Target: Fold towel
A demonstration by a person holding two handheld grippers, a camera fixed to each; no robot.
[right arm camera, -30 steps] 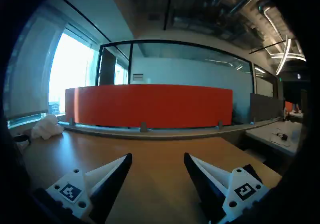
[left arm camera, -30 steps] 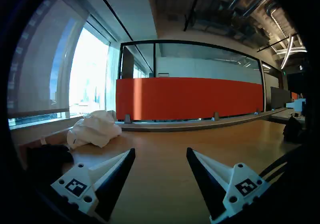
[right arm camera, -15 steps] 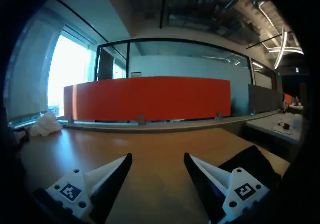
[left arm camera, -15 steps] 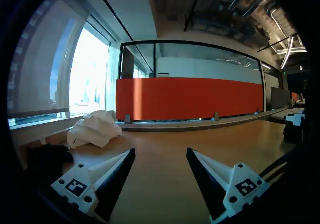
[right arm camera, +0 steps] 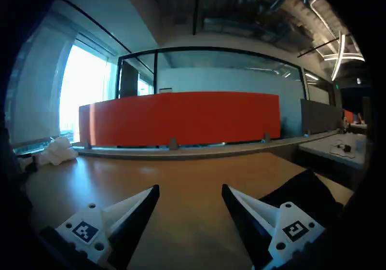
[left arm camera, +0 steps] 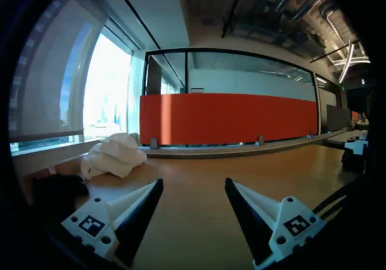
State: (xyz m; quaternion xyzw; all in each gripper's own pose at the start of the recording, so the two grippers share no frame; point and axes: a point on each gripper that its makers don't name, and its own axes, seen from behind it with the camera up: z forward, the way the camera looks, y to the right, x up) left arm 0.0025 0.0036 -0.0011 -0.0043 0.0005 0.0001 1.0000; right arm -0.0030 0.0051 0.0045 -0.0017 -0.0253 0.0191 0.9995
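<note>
A crumpled white towel lies on the wooden table at the far left, by the window. In the right gripper view the same towel is small and far off to the left. My left gripper is open low over the table, with the towel ahead and to its left, apart from it. My right gripper is open over bare wood, nothing between its fingers. The other gripper shows at the right edge of the left gripper view.
An orange divider panel runs along the table's far edge. A dark object lies at the left near the towel. Dark cloth lies on the table by the right finger. A white desk stands beyond on the right.
The right gripper has lowered and tilted a little, so dark cloth now shows by its right finger. The left gripper has stayed still. Both stay open.
</note>
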